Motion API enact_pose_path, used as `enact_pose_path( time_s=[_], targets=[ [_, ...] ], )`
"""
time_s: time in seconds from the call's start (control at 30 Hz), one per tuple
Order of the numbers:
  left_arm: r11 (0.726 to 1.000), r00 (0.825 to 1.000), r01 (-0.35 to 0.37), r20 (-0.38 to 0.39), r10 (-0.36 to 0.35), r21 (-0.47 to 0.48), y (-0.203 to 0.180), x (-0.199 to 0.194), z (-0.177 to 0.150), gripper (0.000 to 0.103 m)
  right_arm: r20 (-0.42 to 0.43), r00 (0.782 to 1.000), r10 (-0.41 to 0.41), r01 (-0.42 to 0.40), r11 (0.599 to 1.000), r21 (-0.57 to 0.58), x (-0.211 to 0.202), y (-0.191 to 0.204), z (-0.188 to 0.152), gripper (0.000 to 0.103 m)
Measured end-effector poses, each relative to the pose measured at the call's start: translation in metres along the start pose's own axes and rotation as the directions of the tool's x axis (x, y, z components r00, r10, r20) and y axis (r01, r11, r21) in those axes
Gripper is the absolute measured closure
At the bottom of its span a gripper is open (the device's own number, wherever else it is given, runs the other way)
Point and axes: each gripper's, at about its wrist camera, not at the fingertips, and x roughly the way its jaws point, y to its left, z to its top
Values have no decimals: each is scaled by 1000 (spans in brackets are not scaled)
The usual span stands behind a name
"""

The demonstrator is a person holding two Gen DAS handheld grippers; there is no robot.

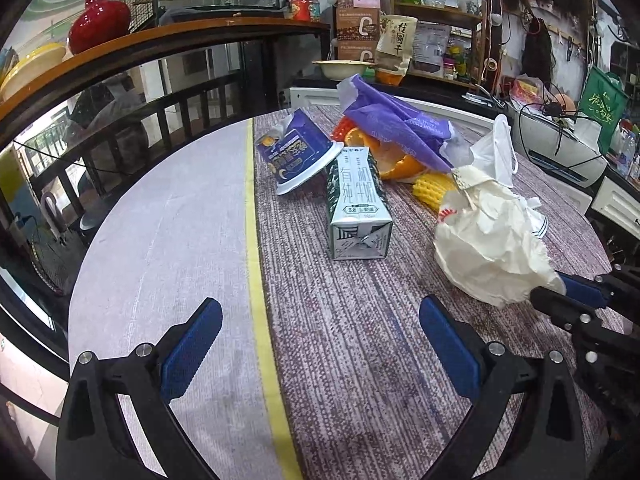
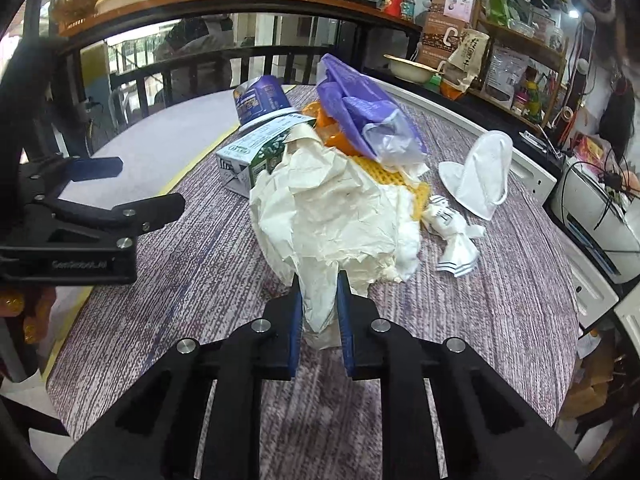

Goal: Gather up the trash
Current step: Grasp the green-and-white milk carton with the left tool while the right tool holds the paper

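Note:
Trash is piled on the round table's striped cloth (image 1: pixel 360 340). My right gripper (image 2: pixel 318 292) is shut on a crumpled white paper wad (image 2: pixel 332 208), which also shows in the left wrist view (image 1: pixel 488 240). My left gripper (image 1: pixel 320 336) is open and empty, hovering short of a green-and-white milk carton (image 1: pixel 356 204) lying on its side. Behind the carton lie a blue cup (image 1: pixel 296 152), orange peel (image 1: pixel 392 164), yellow foam net (image 1: pixel 432 188) and a purple plastic bag (image 1: pixel 392 124). A white face mask (image 2: pixel 480 172) and a small wrapper (image 2: pixel 456 240) lie to the right.
A yellow stripe (image 1: pixel 260 300) divides the pale cloth (image 1: pixel 168 248) from the striped one. A dark railing (image 1: pixel 120 120) and a shelf with a red vase (image 1: pixel 100 12) stand behind the table. A white printer (image 2: pixel 600 216) and cluttered shelves (image 2: pixel 500 60) are to the right.

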Motion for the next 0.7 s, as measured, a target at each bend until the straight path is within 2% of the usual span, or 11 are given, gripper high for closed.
enact_pose_path(
  time_s=[0.17, 0.43, 0.7],
  targets=[
    [1000, 1000, 16, -20, -17, -11, -6, 10, 11, 5, 44, 998, 51, -53, 997, 53, -24, -21, -5, 87],
    [1000, 1000, 1, -30, -1, -4, -13, 29, 33, 5, 104, 987, 122, -137, 979, 150, -68, -54, -9, 87],
    [1000, 996, -7, -90, 5, -24, -21, 66, 57, 5, 117, 988, 102, -122, 977, 176, -92, -74, -26, 87]
  ],
)
